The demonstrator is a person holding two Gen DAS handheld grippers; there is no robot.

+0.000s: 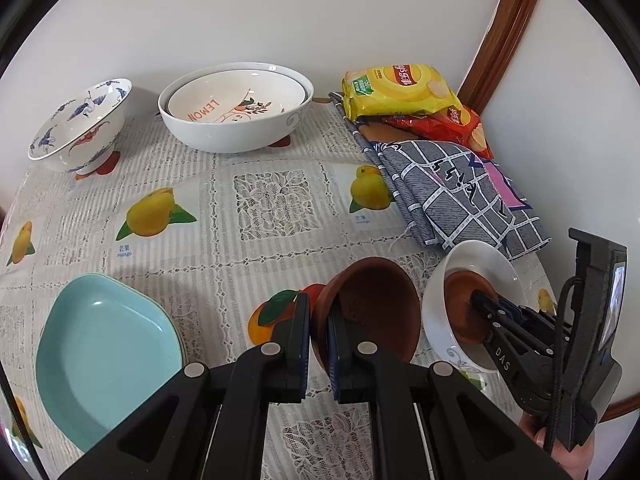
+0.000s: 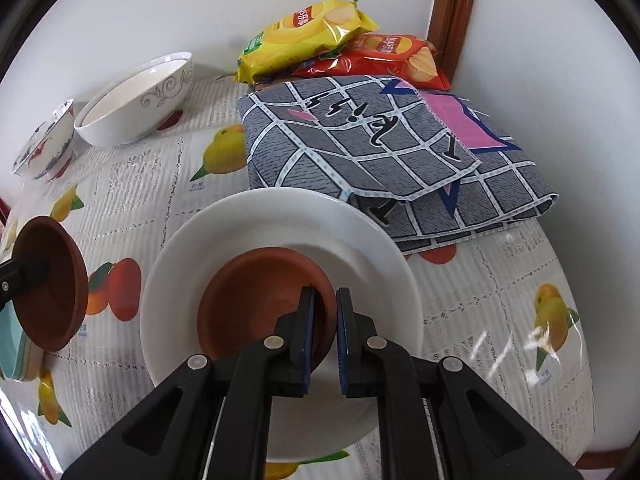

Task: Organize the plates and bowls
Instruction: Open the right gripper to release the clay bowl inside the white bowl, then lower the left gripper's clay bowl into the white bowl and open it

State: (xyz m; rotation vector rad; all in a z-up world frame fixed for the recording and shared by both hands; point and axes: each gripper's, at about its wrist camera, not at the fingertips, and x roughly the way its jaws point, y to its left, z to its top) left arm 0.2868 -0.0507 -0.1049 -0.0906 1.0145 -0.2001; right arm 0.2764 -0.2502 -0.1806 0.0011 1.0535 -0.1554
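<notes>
Between my left gripper (image 1: 319, 336) fingers: rim of a small brown clay bowl (image 1: 372, 312), tilted on edge, mouth facing right. Fingers nearly closed, clamped across its wall; bowl off the table.

My right gripper (image 2: 324, 334) pinches the near rim of a second brown clay bowl (image 2: 260, 296) sitting inside a wide white ceramic bowl (image 2: 248, 224). Fingers narrow, one inside the wall, one outside. Whether they also catch the white rim, I cannot tell.

Key relation: the left-held bowl hangs just left of the white bowl, near but apart, in the right wrist view at (image 2: 52, 284). To nest it, I judge it must travel right and roll mouth-up; the left hand carries it, the right steadies the target.

At near left, a stack of pale turquoise plates (image 1: 100, 356) on the fruit-print tablecloth (image 1: 224, 208).

Mid-distance right: a folded grey checked cloth (image 2: 360, 148), its edge touching the white bowl's far rim.

Far: two large white nested bowls (image 1: 236, 112), the inner marked LEMON; a blue-and-red painted footed bowl (image 1: 80, 124) to their left; yellow crisp packet (image 1: 396, 88) lying on a red crisp packet (image 2: 392, 58) against the wall.
</notes>
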